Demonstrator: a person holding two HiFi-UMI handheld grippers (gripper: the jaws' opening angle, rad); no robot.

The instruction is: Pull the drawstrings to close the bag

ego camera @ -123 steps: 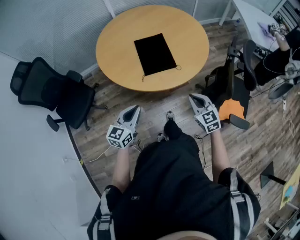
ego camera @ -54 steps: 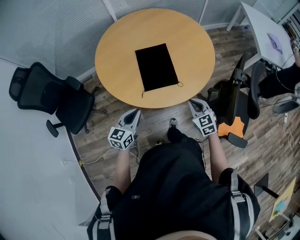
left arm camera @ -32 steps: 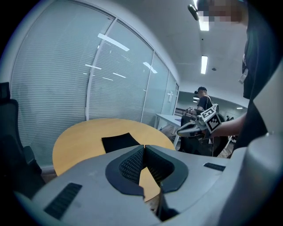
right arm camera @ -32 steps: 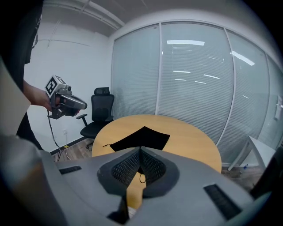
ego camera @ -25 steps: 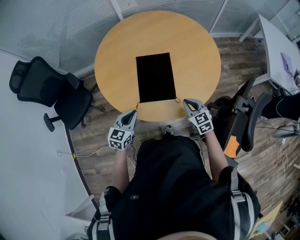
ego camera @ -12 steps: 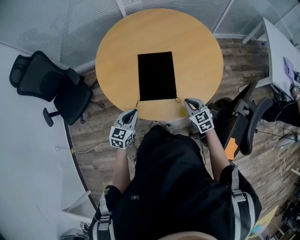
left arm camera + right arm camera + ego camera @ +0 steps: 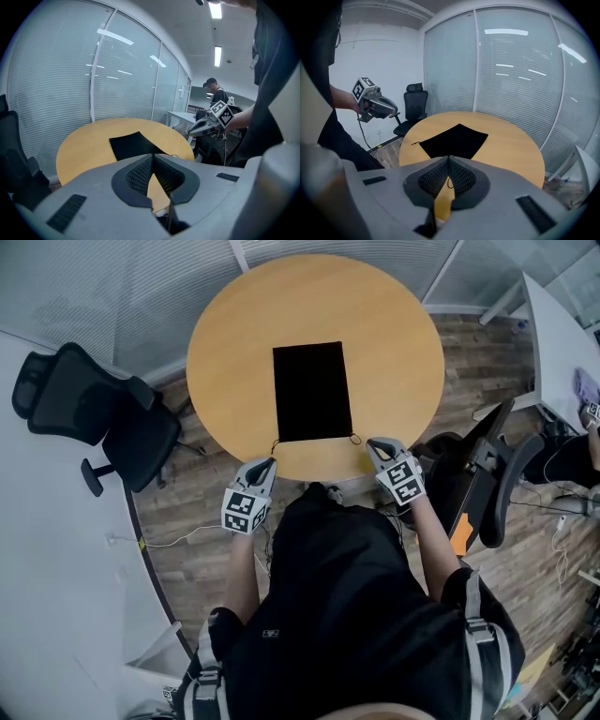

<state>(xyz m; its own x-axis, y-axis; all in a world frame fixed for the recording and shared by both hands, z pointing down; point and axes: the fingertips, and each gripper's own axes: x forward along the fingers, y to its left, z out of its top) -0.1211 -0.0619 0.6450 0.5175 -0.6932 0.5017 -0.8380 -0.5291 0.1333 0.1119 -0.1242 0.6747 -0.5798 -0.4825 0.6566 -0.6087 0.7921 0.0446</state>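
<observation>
Person has walked up to the round table (image 7: 216, 324). The black bag (image 7: 312, 392) lies flat mid-table, with its drawstrings (image 7: 355, 438) loose at the near corners. Left gripper (image 7: 267, 464) and right gripper (image 7: 373, 442) have now reached the near edge, just short of the strings. Both are closed and empty, so pulling hasn't started; next they need to open and grab.

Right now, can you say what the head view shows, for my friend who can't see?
A flat black bag lies on a round wooden table, drawstrings toward the person standing at its edge. The left gripper and right gripper, both shut and empty, hover near the bag's near corners. A black office chair stands at left.
</observation>
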